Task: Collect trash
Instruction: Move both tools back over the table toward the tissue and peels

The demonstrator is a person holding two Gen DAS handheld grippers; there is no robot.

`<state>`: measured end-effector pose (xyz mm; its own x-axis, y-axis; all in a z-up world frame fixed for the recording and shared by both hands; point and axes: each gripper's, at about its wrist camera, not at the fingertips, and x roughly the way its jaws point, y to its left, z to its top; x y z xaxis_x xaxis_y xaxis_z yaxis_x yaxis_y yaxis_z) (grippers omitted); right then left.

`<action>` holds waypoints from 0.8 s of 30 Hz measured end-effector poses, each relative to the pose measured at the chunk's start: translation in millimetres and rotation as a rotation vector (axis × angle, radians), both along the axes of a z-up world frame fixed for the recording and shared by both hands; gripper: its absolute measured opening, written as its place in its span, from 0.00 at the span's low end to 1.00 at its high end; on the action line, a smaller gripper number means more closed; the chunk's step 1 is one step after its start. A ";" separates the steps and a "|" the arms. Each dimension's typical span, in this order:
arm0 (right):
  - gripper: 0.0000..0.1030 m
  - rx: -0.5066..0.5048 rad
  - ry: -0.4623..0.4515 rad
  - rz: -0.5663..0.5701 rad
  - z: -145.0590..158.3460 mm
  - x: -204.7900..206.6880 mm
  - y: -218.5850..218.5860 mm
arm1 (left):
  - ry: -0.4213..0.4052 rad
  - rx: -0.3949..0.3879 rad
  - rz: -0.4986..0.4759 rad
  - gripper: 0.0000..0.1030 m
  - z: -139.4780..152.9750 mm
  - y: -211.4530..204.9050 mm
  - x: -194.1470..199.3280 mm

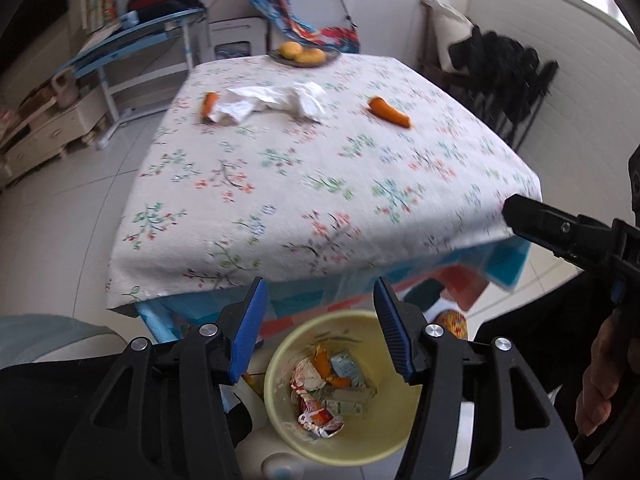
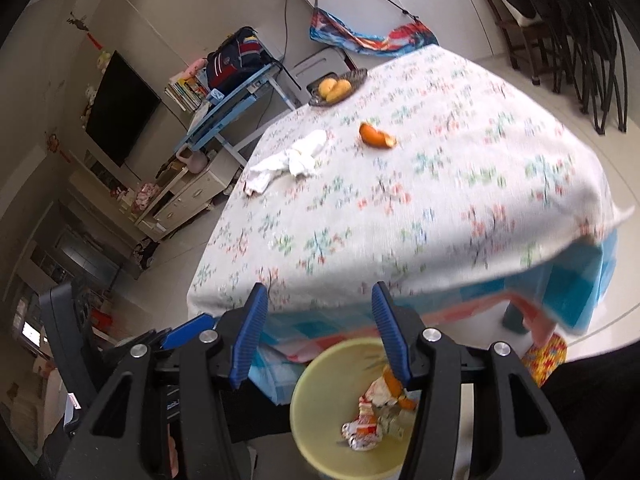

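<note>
My left gripper (image 1: 320, 332) hangs open and empty above a pale yellow bin (image 1: 384, 424) on the floor, which holds crumpled wrappers and orange peel (image 1: 328, 396). My right gripper (image 2: 320, 336) is also open and empty over the same bin (image 2: 320, 384). On the floral tablecloth (image 1: 320, 184) lie a crumpled white tissue (image 1: 276, 100), one orange peel (image 1: 210, 104) at its left end and another peel (image 1: 390, 112) to the right. The right wrist view shows the tissue (image 2: 288, 160) and one peel (image 2: 378, 136). The right gripper (image 1: 532, 220) reaches in from the right edge.
A plate of yellow fruit (image 1: 304, 54) stands at the table's far edge. Dark chairs (image 1: 508, 76) stand to the right, and a blue desk with books and a bag (image 1: 160, 12) to the left. A TV (image 2: 120, 108) hangs on the left wall. The floor is tiled.
</note>
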<state>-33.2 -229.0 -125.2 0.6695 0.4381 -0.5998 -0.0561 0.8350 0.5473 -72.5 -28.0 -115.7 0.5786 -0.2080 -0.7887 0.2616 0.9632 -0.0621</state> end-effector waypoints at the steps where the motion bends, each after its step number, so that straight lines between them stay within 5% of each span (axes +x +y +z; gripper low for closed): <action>1: 0.52 -0.009 -0.006 0.003 3.1 4.4 -0.9 | -0.005 -0.005 0.013 0.52 1.5 2.4 1.7; 7: 0.54 -0.063 -0.024 0.020 14.0 24.8 -5.2 | -0.024 -0.026 0.063 0.57 7.2 10.1 9.0; 15: 0.56 -0.134 -0.036 0.041 22.5 48.7 -9.3 | -0.095 0.005 0.082 0.77 18.3 5.1 17.5; 24: 0.67 -0.207 -0.053 0.047 29.3 76.0 -10.1 | -0.121 0.017 0.092 0.82 24.3 0.8 41.7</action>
<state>42.8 -239.1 -95.9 0.6842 0.3407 -0.6448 -0.1215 0.9251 0.3598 -30.8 -27.2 -91.4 0.6860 -0.1363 -0.7147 0.1763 0.9842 -0.0184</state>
